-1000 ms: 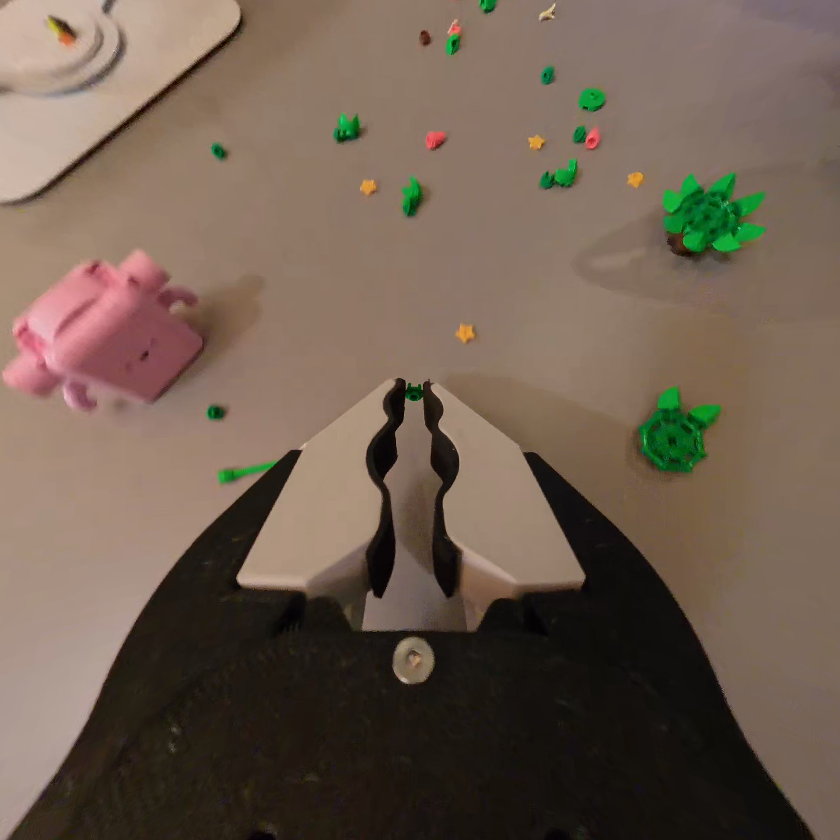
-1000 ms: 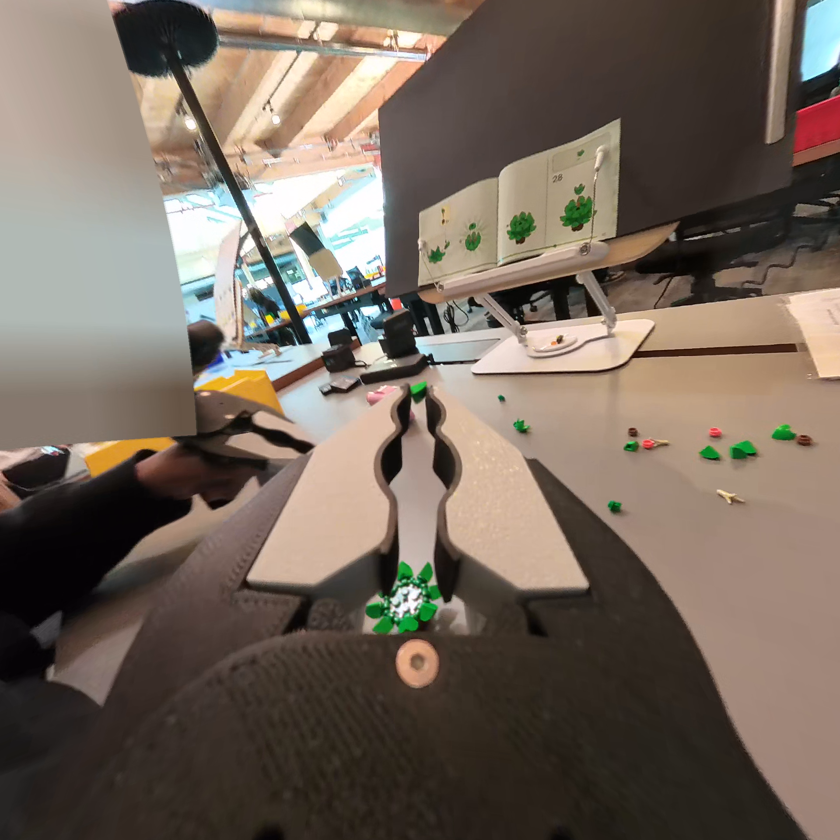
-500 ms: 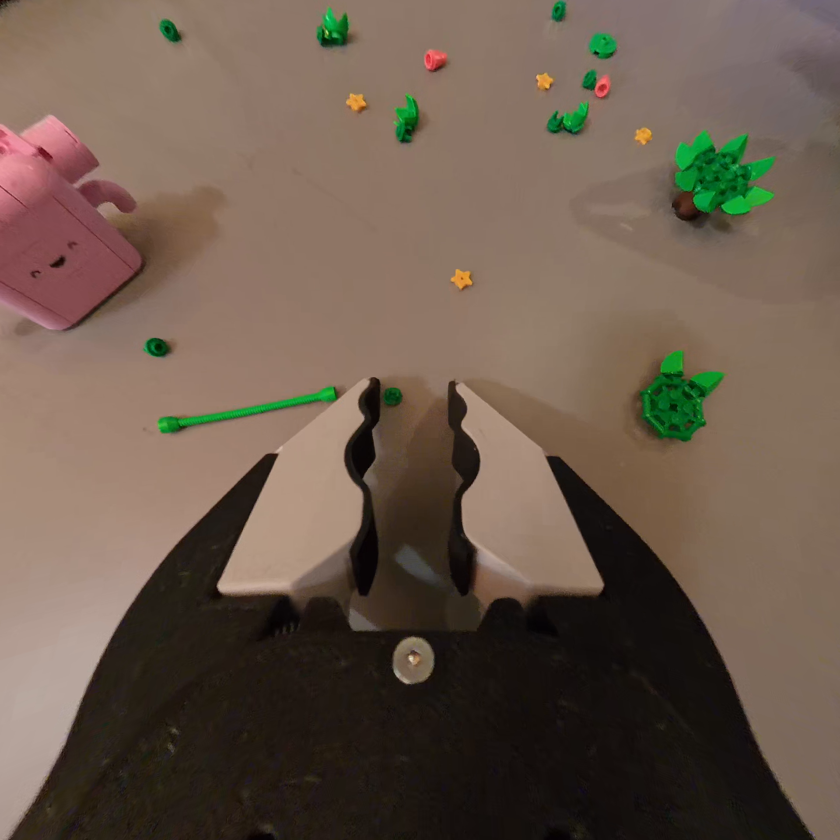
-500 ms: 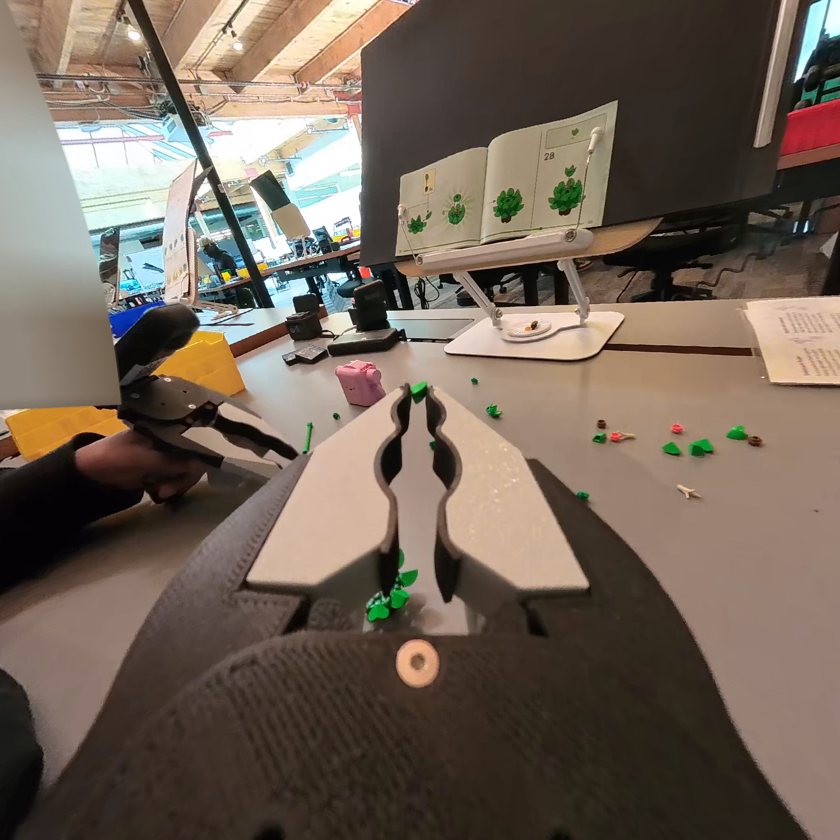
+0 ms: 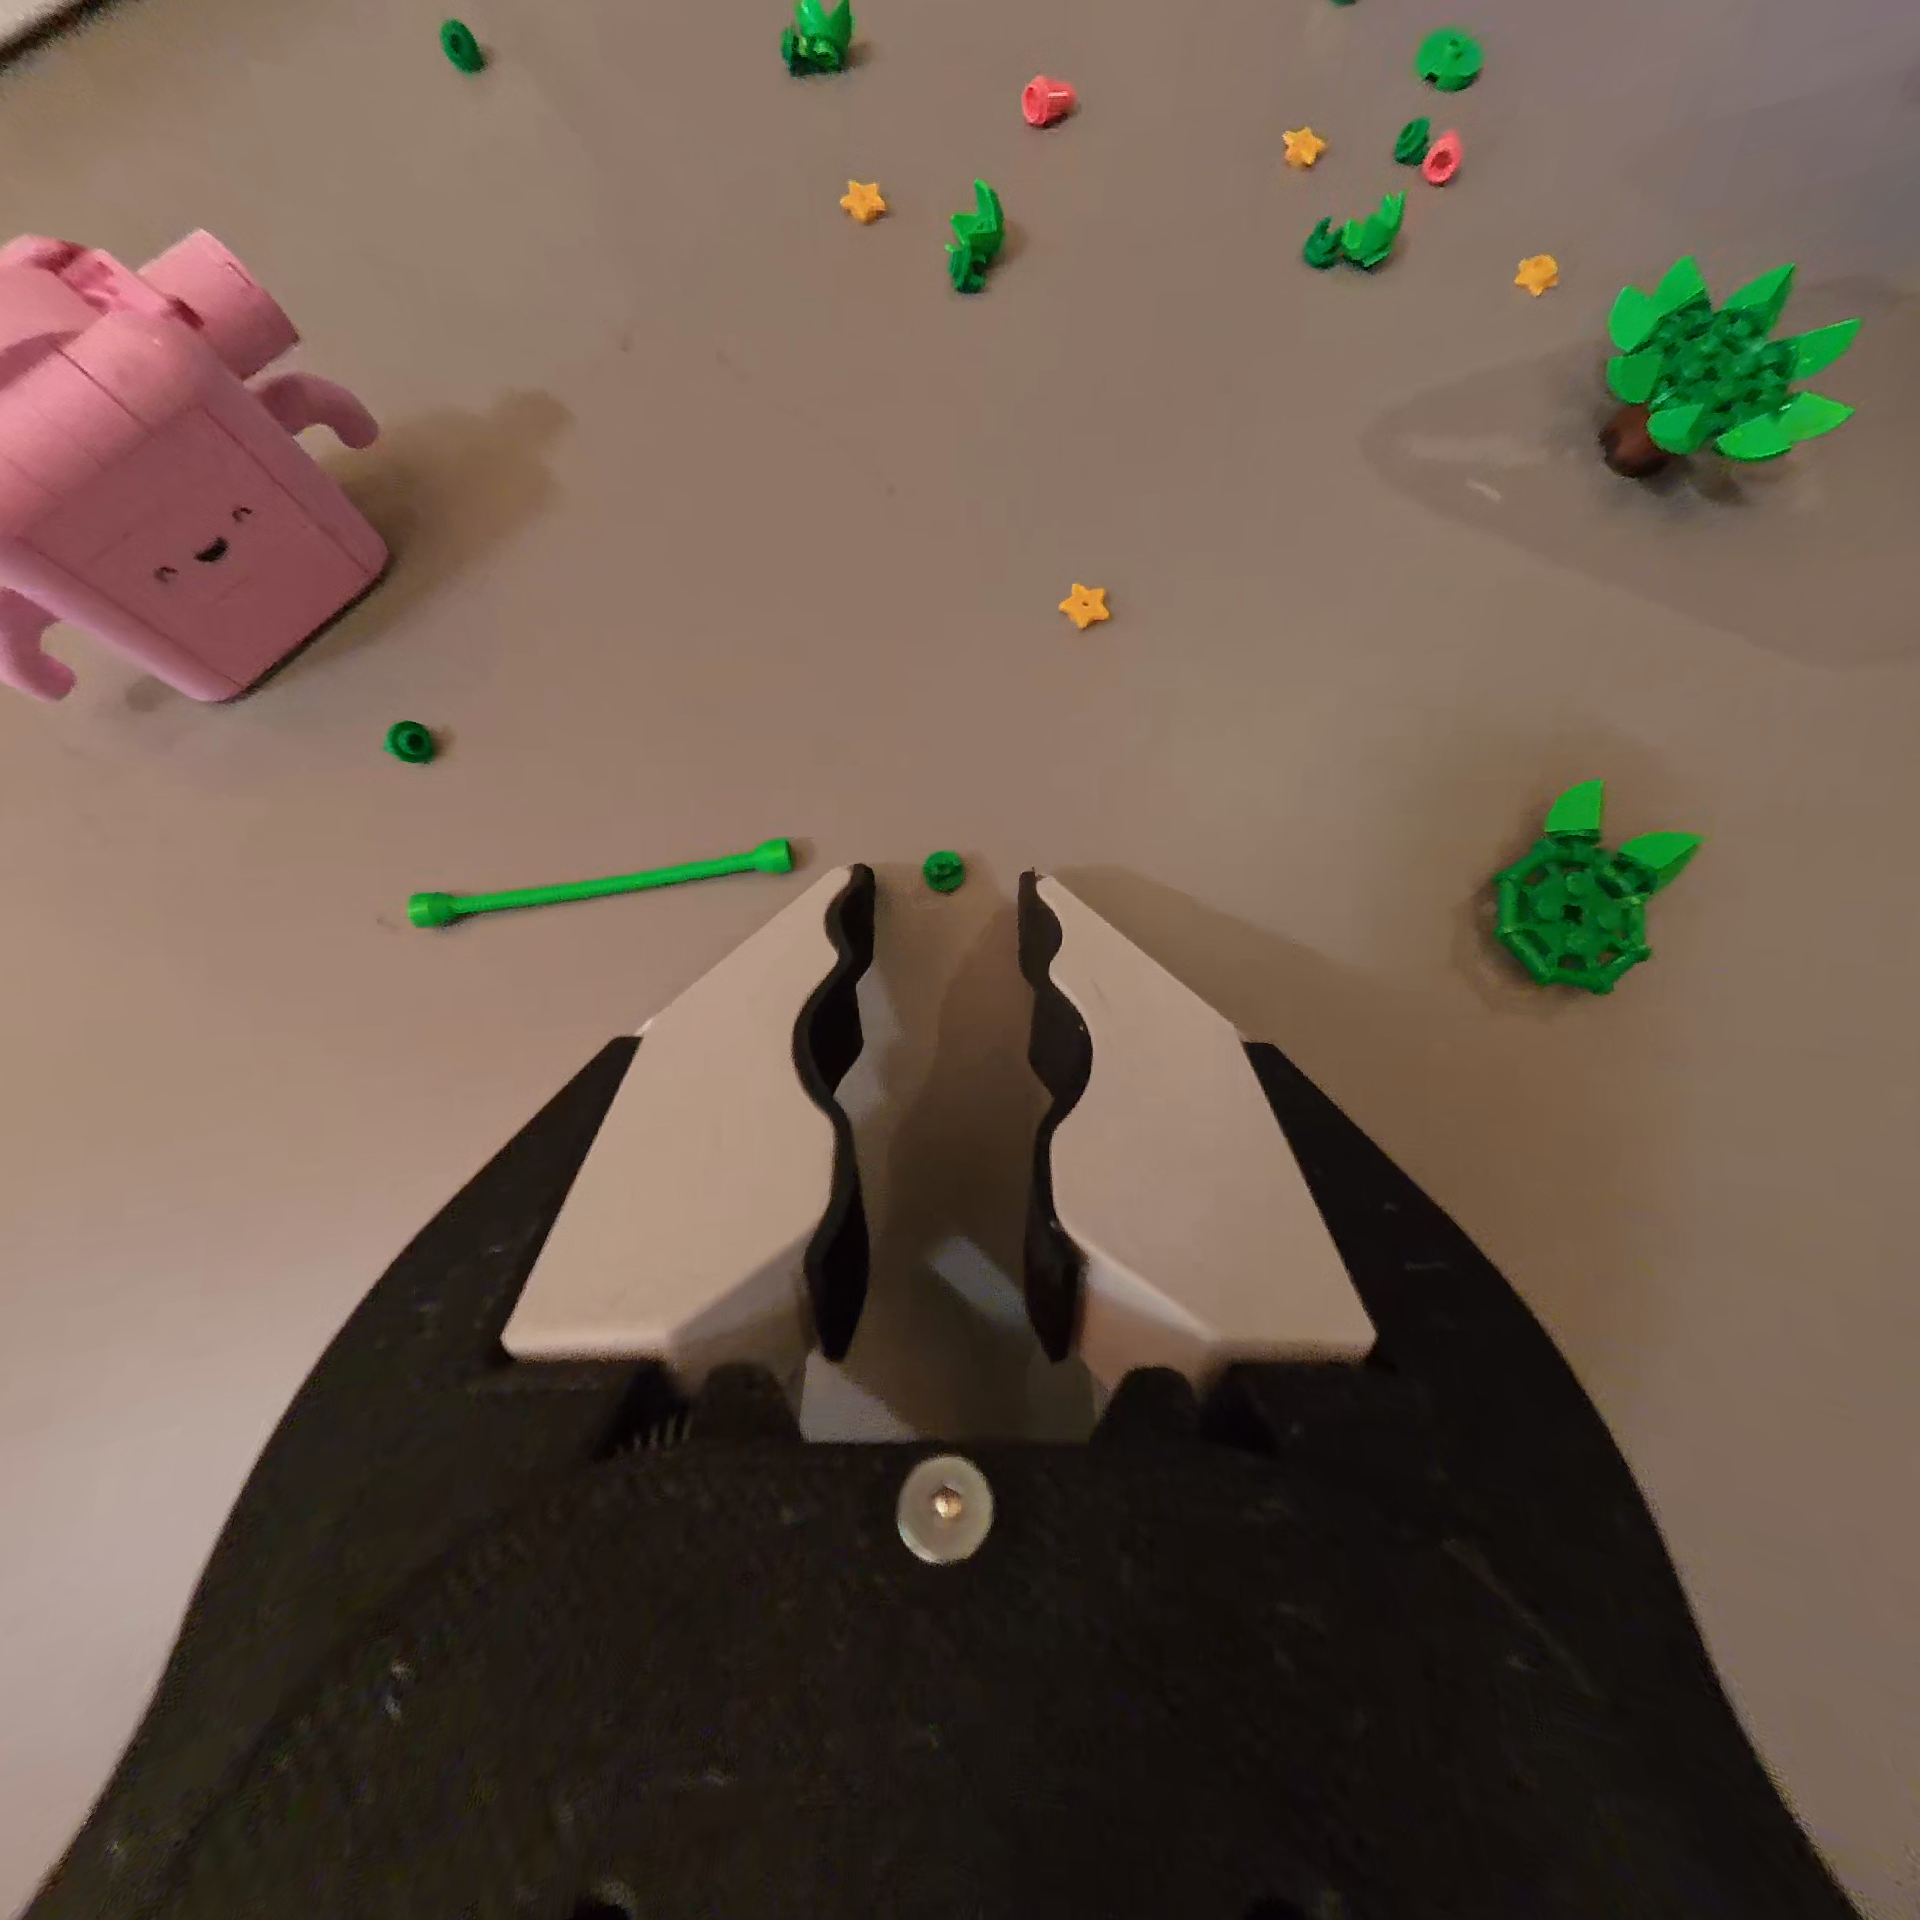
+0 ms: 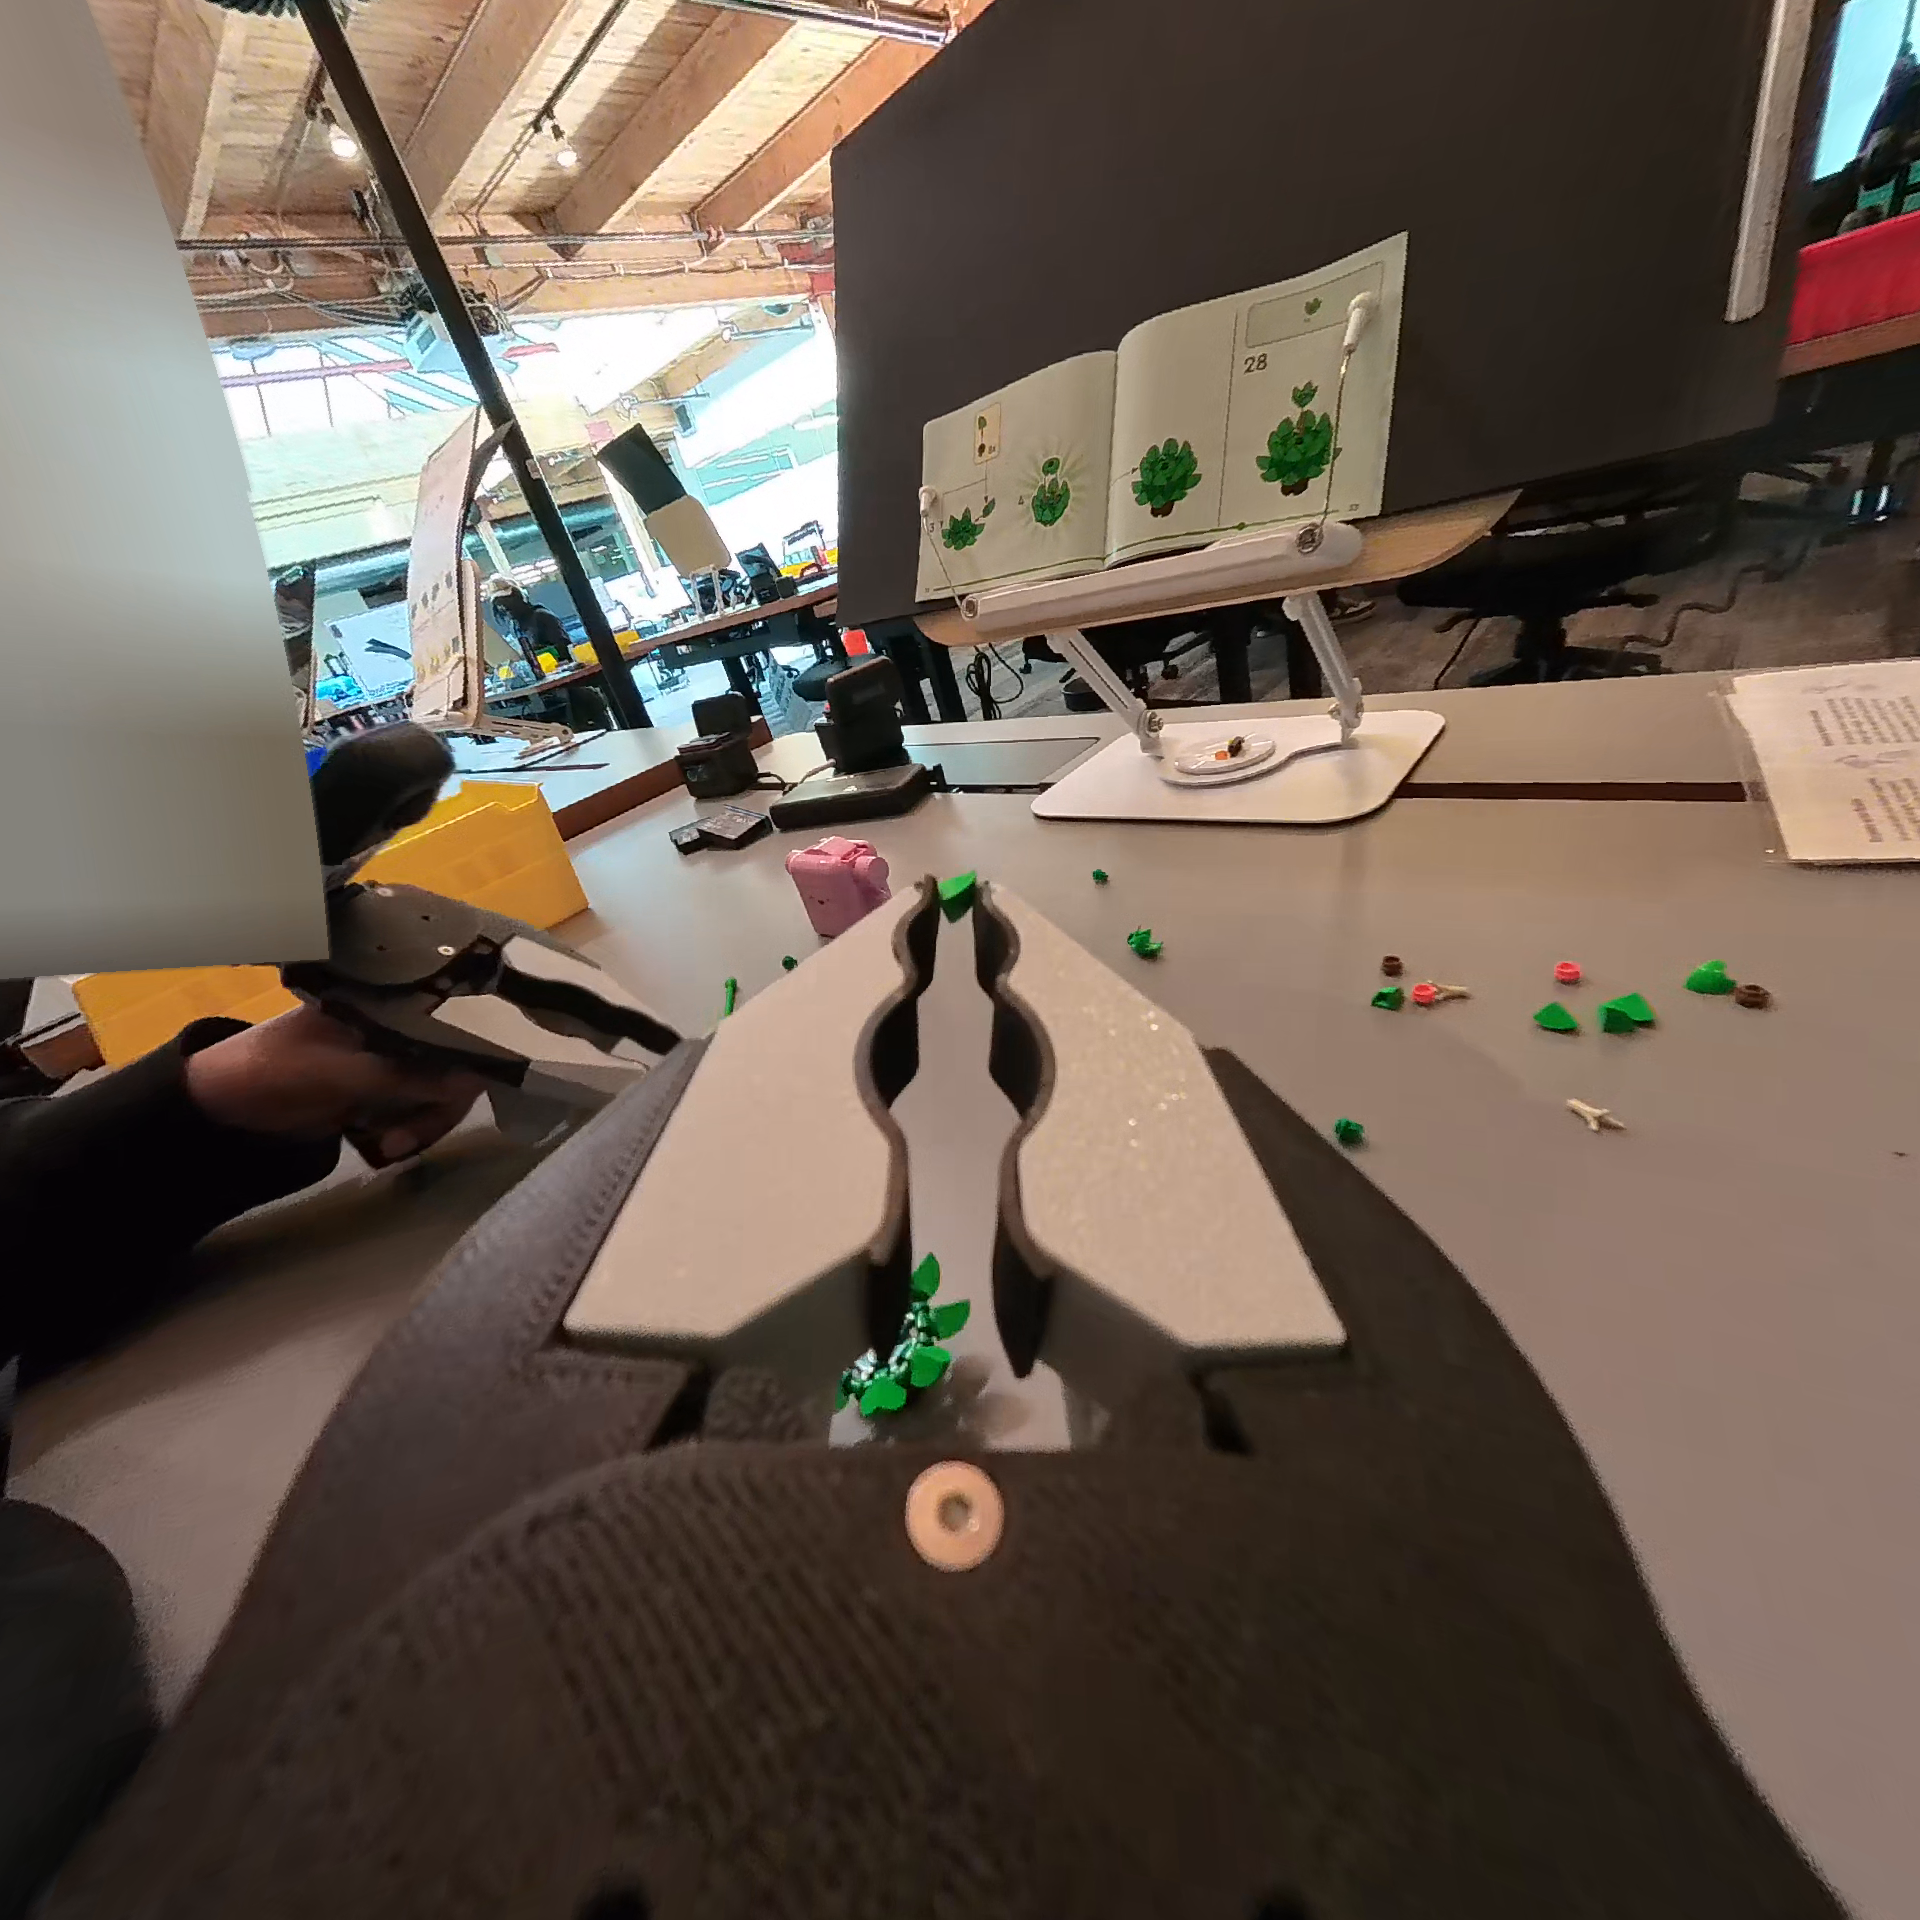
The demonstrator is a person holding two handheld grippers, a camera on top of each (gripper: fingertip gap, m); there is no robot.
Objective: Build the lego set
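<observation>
The left claw has opened since a second ago, leaving the small green stud on the table.

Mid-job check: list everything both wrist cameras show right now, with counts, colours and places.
Pink pot figure: 1, pink, left on grey table.
Green bar: 1, left of left jaws.
Small green stud: 1, on table between left jaws.
Leafy plant build: 1, green on brown base, far right.
Green web disc: 1, two leaves attached, right.
Orange stars: 4, scattered.
Instruction booklet: 1, open on white stand.
Yellow bins: left edge.
Green leaf piece: 1, in right jaws' tips.
Left gripper: open.
Right gripper: shut on leaf.
</observation>
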